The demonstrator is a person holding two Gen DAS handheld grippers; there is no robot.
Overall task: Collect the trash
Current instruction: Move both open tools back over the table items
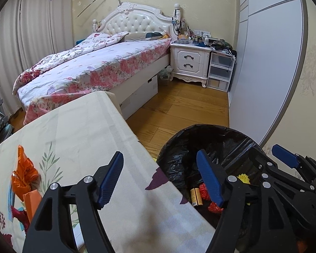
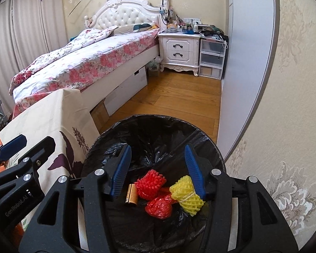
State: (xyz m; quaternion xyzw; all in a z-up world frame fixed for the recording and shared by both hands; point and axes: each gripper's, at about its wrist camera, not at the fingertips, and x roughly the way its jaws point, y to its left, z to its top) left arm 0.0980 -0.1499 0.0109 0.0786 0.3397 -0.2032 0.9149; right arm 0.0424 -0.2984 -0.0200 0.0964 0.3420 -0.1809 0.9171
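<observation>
Trash: foam nets point(image 2: 185, 194), battery point(image 2: 131, 195) in lined bin point(image 2: 158, 120); both grippers' jaws apart, empty.
Next, likely: left gripper point(image 1: 160, 181) to orange wrappers point(image 1: 24, 177) on table point(image 1: 78, 122).

Soft, even daylight fills both sharp views, with fisheye bending and dark vignetting at the corners.

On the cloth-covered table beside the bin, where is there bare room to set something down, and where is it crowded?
Bare cloth runs from the orange wrappers to the table edge beside the bin, and back to the far corner by the bed. The near-left corner is crowded with wrappers. The left gripper hangs open over the bin-side edge.
</observation>
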